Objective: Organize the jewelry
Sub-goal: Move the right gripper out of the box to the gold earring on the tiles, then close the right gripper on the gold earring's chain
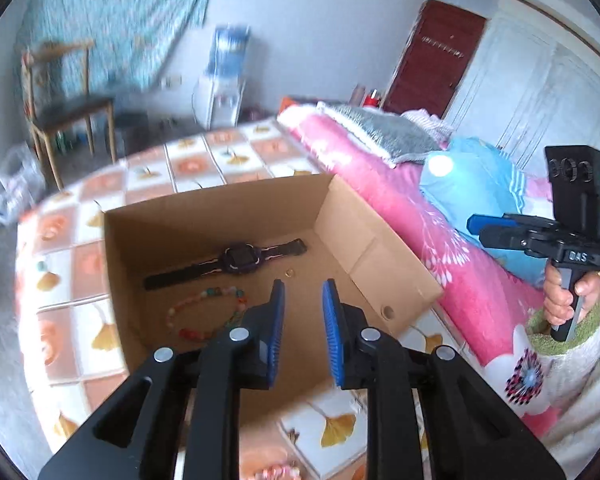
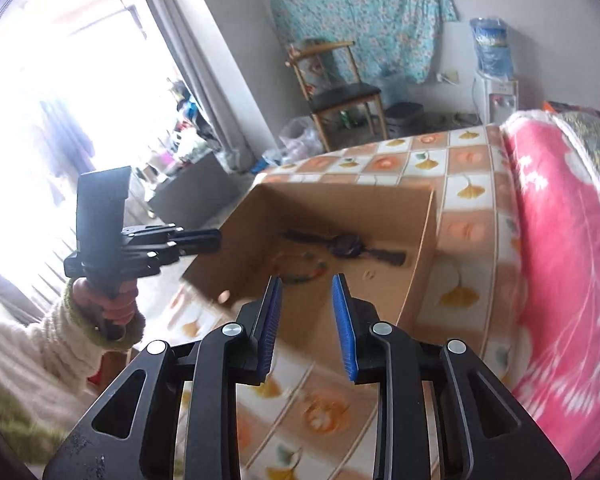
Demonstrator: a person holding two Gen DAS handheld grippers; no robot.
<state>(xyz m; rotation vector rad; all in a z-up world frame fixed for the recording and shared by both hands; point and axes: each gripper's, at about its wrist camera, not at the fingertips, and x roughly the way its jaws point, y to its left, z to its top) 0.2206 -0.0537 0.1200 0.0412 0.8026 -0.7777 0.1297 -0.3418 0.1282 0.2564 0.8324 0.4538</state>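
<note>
Cardboard box (image 1: 340, 216), open-topped, on a tiled cloth (image 1: 204, 156). Contents ahead of the left gripper (image 1: 302, 284): black watch (image 1: 236, 260) beyond its tips, bead bracelet (image 1: 208, 312) left of its left finger, small gold ring (image 1: 289, 273) just past the tips. Left gripper and right gripper (image 2: 306, 280): fingers slightly spread, empty, above the box. Step judged: between placements. Next move calls for locating another piece.

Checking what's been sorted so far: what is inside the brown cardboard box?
Inside the brown cardboard box lie a dark wristwatch, a multicoloured bead bracelet and a small gold ring. The near floor is hidden behind the left gripper.
</note>
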